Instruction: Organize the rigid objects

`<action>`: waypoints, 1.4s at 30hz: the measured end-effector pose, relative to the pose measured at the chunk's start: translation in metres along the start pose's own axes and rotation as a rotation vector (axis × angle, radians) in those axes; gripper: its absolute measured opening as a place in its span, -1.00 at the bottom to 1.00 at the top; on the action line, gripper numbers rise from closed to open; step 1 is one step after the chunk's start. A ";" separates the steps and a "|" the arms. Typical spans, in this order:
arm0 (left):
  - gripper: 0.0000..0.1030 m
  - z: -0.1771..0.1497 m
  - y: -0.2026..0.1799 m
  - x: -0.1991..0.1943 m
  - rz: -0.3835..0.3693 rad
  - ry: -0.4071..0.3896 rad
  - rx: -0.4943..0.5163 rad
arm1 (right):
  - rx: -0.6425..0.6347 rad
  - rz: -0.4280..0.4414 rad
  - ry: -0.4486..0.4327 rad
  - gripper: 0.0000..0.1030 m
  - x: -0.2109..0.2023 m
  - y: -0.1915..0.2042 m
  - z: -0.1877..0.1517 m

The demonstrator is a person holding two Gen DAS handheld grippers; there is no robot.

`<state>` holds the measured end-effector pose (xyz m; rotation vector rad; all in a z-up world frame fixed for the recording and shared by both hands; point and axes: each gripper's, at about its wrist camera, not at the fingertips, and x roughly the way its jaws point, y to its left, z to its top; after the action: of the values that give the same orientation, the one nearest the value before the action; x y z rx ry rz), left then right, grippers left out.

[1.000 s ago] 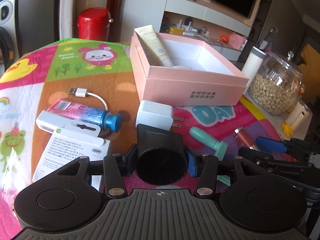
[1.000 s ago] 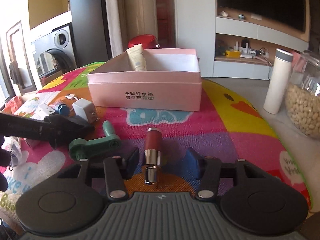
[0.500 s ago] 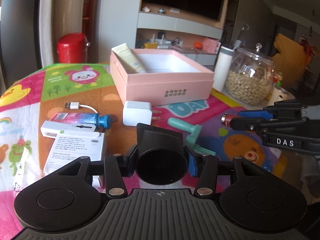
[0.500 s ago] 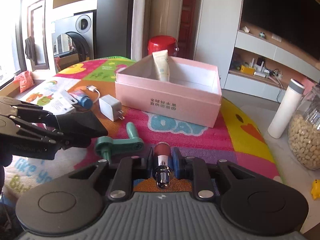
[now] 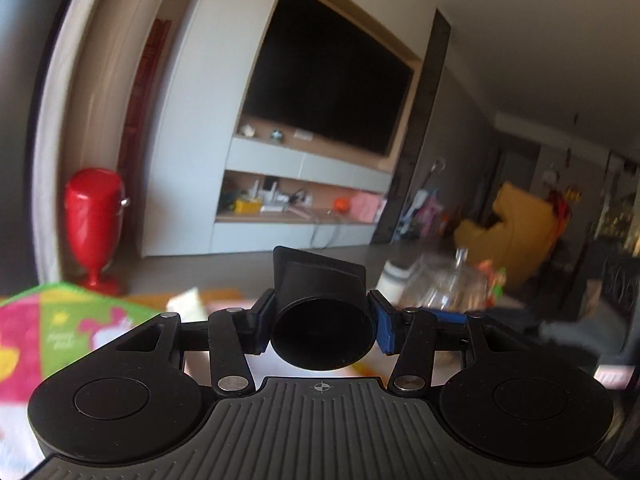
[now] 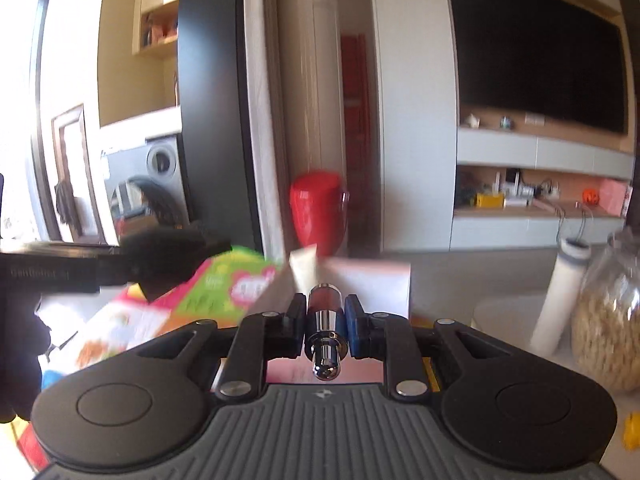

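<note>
Up off the mat, the left gripper (image 5: 323, 322) has its blue pads clamped against the sides of a black cup-like piece (image 5: 320, 312), whose round closed end faces the camera. The right gripper (image 6: 323, 320) is pinched on a dark red tube with a chrome end (image 6: 324, 320), the chrome tip pointing back at the lens.

Beyond the right gripper sits the pink box (image 6: 372, 276), open, with a cream tube (image 6: 304, 266) leaning in its far left corner; the gripped tube hangs in front of the box's near wall. The colourful mat (image 6: 224, 284) spreads to the left of the box. At the tabletop's right edge stand a white flask (image 6: 560, 292) and a glass jar of pale nuts (image 6: 604, 320), close together.

Only the right wrist view shows the left gripper from the side, as a dark wedge (image 6: 168, 256) over the mat's left part, and a washing machine (image 6: 160, 184) behind it. The left wrist view is blurred low down: the mat's corner (image 5: 60, 320) and the jar (image 5: 448, 284) are smeared, and the box is mostly hidden behind the held black piece. Both views show a red bin (image 5: 94, 216) on the floor and a dark television (image 5: 328, 76).
</note>
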<state>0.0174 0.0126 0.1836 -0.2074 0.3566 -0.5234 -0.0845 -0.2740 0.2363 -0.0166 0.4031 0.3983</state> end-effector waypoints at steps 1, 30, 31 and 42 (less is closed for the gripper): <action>0.04 0.012 0.004 0.015 -0.001 0.022 -0.022 | -0.007 -0.005 -0.021 -0.61 0.009 -0.003 0.013; -0.07 -0.138 0.101 0.051 0.144 0.367 -0.350 | 0.030 0.010 0.204 0.38 0.030 0.021 -0.117; -0.07 -0.141 0.097 0.049 0.137 0.379 -0.343 | 0.026 0.027 0.211 0.38 0.028 0.023 -0.118; -0.20 -0.170 0.058 0.006 0.114 0.408 -0.227 | -0.059 0.115 0.279 0.45 0.033 0.049 -0.136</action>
<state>-0.0172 0.0414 0.0093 -0.2979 0.8231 -0.4099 -0.1273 -0.2295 0.1014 -0.1075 0.6691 0.5237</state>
